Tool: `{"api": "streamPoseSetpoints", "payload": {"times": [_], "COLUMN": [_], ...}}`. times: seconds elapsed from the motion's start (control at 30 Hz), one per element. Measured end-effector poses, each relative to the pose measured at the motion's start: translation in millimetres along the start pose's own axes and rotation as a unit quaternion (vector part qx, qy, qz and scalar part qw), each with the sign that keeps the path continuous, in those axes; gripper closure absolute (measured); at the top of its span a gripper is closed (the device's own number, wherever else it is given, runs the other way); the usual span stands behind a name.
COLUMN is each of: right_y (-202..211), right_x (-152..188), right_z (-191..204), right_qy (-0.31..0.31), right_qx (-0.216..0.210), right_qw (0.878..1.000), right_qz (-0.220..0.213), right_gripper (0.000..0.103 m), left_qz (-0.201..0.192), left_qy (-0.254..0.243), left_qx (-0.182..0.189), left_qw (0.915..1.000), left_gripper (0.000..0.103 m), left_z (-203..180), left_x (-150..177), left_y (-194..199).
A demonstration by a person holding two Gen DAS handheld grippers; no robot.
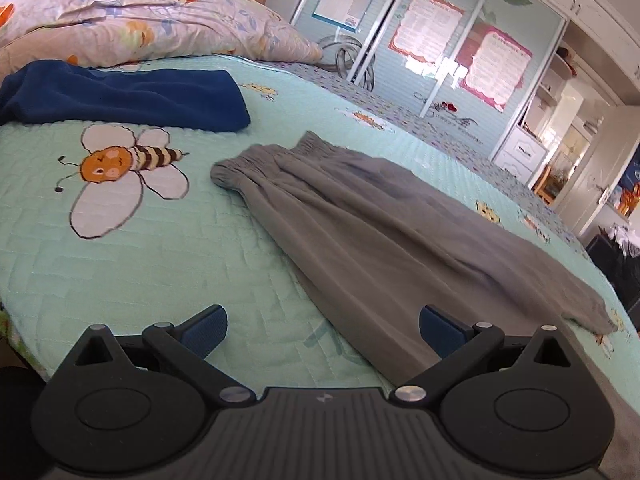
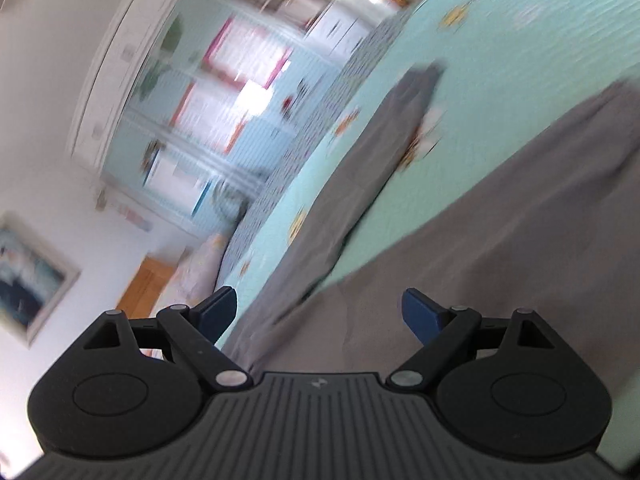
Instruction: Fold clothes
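Grey trousers (image 1: 360,220) lie flat on the bed (image 1: 180,248), waistband at far end, legs running near-right. Folded navy garment (image 1: 132,96) sits far-left, floral pillow (image 1: 160,20) beyond it. Left gripper (image 1: 323,330) jaws released, nothing between. Right gripper (image 2: 319,314) jaws spread wide over grey cloth, view blurred.

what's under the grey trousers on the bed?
The grey trousers lie flat on the mint quilted bedspread, its bee print beside them and uncovered. Whatever print or item sits beneath the cloth is hidden; no bulge suggests anything there.
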State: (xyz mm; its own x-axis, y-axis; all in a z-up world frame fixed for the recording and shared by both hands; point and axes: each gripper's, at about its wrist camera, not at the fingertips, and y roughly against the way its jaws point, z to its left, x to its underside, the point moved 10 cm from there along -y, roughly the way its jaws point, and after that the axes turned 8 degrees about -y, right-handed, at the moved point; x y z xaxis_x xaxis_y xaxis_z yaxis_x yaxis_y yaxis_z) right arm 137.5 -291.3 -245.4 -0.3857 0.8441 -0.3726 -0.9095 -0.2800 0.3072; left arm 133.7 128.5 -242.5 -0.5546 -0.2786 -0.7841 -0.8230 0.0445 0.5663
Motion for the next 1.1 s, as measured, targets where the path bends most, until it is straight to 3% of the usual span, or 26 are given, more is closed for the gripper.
{"api": "streamPoseSetpoints", "payload": {"times": [0.17,0.3,0.37,0.43,0.47,0.53,0.6,0.67,0.73,0.87,0.97,1.1], "right_y": [-107.3,-192.4,-223.0,-232.2,-228.1,-210.3,-184.4,-168.6,-173.3,-229.1,-290.6,-364.6], "right_x": [77.4,149.4,169.5,163.9,155.3,131.2,101.1,90.6,108.9,177.6,204.9,208.9], "right_z": [57.5,100.8,94.0,75.8,69.5,59.0,49.7,59.8,94.6,176.3,209.2,227.6], "right_qy": [0.059,0.083,0.091,0.093,0.094,0.099,0.110,0.112,0.142,0.233,0.251,0.224], "right_qx": [-0.039,-0.083,-0.062,-0.035,-0.027,-0.003,0.053,0.057,0.014,-0.069,-0.068,-0.053], "right_qw": [0.992,0.977,0.975,0.980,0.982,0.987,0.991,0.991,0.987,0.954,0.942,0.945], "right_qz": [0.105,0.175,0.191,0.172,0.160,0.124,0.057,0.034,0.070,0.175,0.213,0.234], "right_gripper": [0.013,0.013,0.014,0.039,0.041,0.037,0.026,0.022,0.017,0.016,0.016,0.016], "left_qz": [0.001,-0.028,-0.043,-0.056,-0.062,-0.074,-0.082,-0.094,-0.108,-0.109,-0.109,-0.112], "left_qy": [-0.017,-0.054,-0.068,-0.079,-0.082,-0.088,-0.088,-0.086,-0.089,-0.089,-0.085,-0.074], "left_qx": [-0.006,-0.020,-0.027,-0.034,-0.038,-0.044,-0.050,-0.054,-0.054,-0.048,-0.050,-0.051], "left_qw": [0.9998,0.9979,0.9964,0.9947,0.9939,0.9924,0.9915,0.9904,0.9886,0.9889,0.9891,0.9897], "left_gripper": [0.001,0.001,0.001,0.001,0.001,0.001,0.001,0.001,0.001,0.001,0.001,0.001], "left_z": [-1.6,0.2,4.4,9.2,11.6,15.3,17.7,17.5,14.9,15.5,21.8,28.4], "left_x": [10.8,12.2,12.2,11.6,10.7,9.1,6.3,1.3,-2.8,-2.3,-2.3,-5.2], "left_y": [3.7,13.3,16.2,18.0,17.6,14.6,10.5,8.2,9.9,10.7,11.9,10.3]}}
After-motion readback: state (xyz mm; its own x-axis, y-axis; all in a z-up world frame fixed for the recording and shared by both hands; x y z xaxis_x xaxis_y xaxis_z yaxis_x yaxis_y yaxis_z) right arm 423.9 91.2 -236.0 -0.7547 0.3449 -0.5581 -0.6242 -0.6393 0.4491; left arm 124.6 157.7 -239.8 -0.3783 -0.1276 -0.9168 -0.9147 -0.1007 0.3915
